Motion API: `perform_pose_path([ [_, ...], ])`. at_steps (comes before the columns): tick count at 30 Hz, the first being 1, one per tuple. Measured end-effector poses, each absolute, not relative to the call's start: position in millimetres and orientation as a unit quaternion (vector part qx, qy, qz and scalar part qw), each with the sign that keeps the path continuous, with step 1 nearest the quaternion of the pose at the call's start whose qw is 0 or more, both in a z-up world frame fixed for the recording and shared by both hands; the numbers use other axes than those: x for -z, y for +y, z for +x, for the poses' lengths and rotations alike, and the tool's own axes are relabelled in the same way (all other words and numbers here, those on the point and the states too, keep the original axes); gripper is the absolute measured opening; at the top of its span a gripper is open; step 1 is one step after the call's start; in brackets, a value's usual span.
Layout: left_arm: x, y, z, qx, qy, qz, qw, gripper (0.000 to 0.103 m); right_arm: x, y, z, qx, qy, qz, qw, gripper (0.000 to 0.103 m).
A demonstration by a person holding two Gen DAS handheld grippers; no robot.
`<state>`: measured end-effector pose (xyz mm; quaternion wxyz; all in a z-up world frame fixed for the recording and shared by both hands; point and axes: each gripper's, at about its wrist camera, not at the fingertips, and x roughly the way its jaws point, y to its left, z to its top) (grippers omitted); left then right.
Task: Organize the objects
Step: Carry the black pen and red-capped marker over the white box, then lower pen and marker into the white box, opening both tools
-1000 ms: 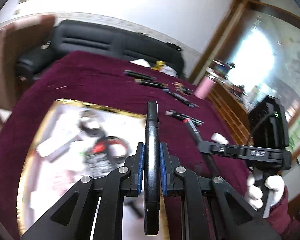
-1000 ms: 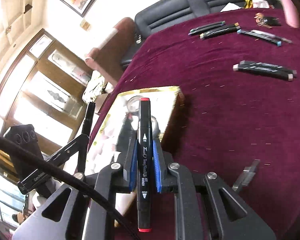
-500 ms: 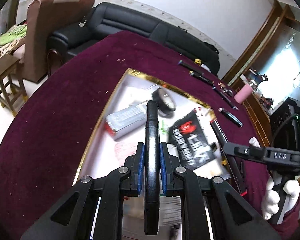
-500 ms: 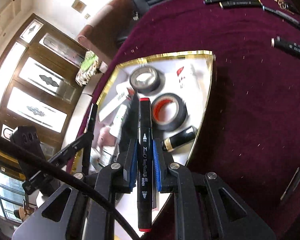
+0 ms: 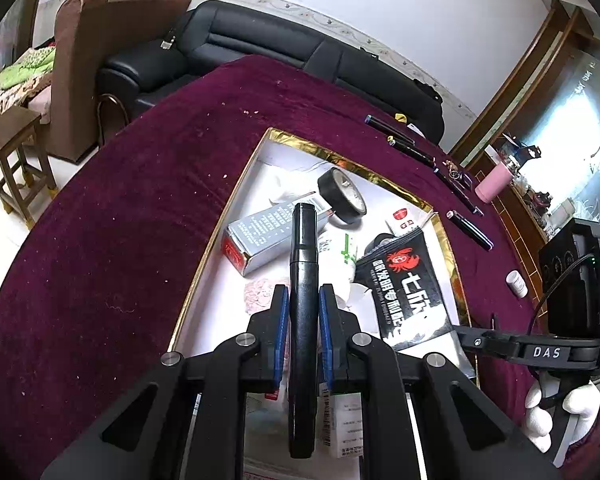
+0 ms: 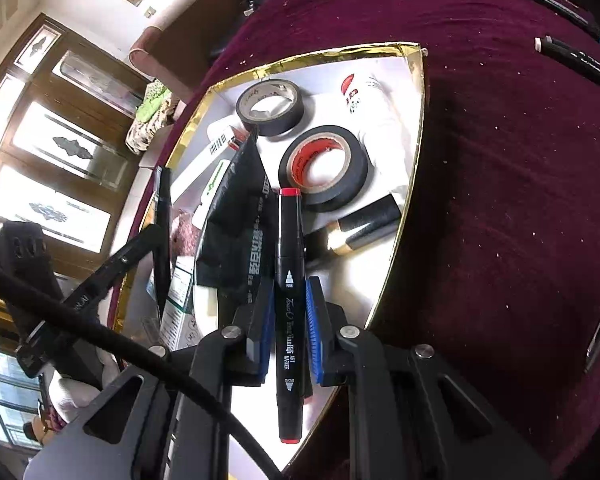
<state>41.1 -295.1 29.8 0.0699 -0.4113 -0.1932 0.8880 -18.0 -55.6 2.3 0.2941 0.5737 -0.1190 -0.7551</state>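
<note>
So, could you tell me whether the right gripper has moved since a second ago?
Yes: the right gripper, gripping the red-capped marker, has advanced from the gold-rimmed box's edge to over its inside.

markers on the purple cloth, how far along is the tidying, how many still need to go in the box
Done: the gold-rimmed box already holds tape rolls, packets and a tube, but no marker shows in it. In hand: the left gripper grips a black marker and the right gripper a red-capped marker, both over the box. Left: several markers lie on the cloth.

bright daylight from blown-out windows [image 6: 48, 204] — sharp frames, heavy fisheye bending, dark vignetted corners
</note>
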Motion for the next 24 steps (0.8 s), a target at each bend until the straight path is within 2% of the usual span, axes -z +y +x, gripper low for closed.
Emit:
perform_pose_path([
  [4,-41.0,-296.4,48.0,-0.894,-0.195,-0.396,0.074,0.014,-9.3,-53.9,-15.5,0.764,-0.106,0.570,0.282,0.017],
  [6,-48.8,-299.1,54.0,-0.899,-0.194,-0.385,0.070,0.026,-17.1,-49.5,-14.4,0.774,-0.103,0.561,0.275,0.020],
  [7,-53.0,-301.1,57.8,-0.902,-0.196,-0.379,0.067,0.040,-23.0,-46.0,-14.6,0.782,-0.106,0.551,0.270,0.021],
  [8,-55.5,-302.9,60.7,-0.904,-0.198,-0.374,0.065,0.048,-28.3,-42.6,-15.0,0.788,-0.112,0.542,0.270,0.022],
  [11,-62.0,-309.0,69.6,-0.907,-0.209,-0.360,0.065,0.049,-40.6,-40.1,-19.0,0.798,-0.126,0.522,0.273,0.028],
  [16,-65.5,-315.7,79.5,-0.908,-0.228,-0.344,0.072,0.049,-40.6,-46.6,-46.3,0.781,-0.172,0.523,0.294,0.028],
  [24,-60.5,-325.2,84.3,-0.902,-0.253,-0.340,0.076,0.050,5.1,-79.8,-112.8,0.725,-0.246,0.588,0.261,0.031],
])
